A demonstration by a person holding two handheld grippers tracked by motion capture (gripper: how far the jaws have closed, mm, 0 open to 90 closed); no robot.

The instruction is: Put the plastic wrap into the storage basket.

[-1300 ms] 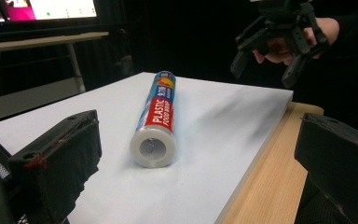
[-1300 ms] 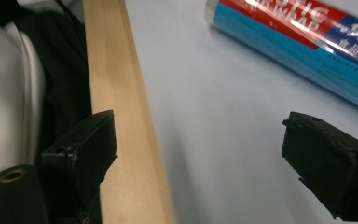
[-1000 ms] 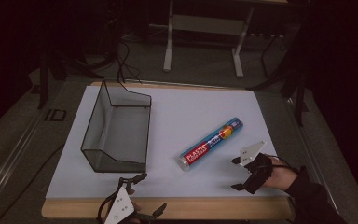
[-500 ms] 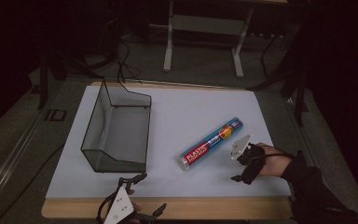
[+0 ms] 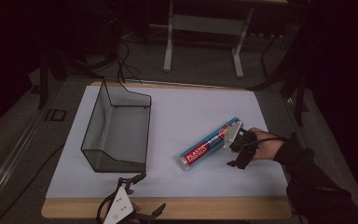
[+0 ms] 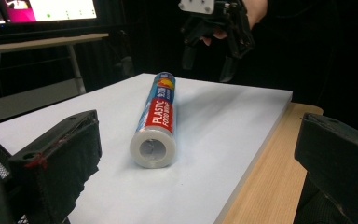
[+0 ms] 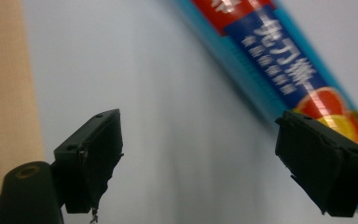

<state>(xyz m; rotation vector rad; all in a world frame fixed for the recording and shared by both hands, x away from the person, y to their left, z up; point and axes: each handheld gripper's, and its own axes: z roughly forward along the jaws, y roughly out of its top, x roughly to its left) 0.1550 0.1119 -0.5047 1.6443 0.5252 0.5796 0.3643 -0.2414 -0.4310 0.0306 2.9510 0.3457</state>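
Right tongs (image 5: 235,151) closing, spread by the roll (image 5: 209,144), no grip; left tongs (image 5: 137,196) spread, idle; basket (image 5: 116,163) empty.

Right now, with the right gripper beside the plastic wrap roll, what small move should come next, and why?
Probably shift the right gripper sideways until it straddles the plastic food wrap roll, then close. Its jaws have just been closing, yet the right gripper view shows bare white mat between them and the roll off to one side.
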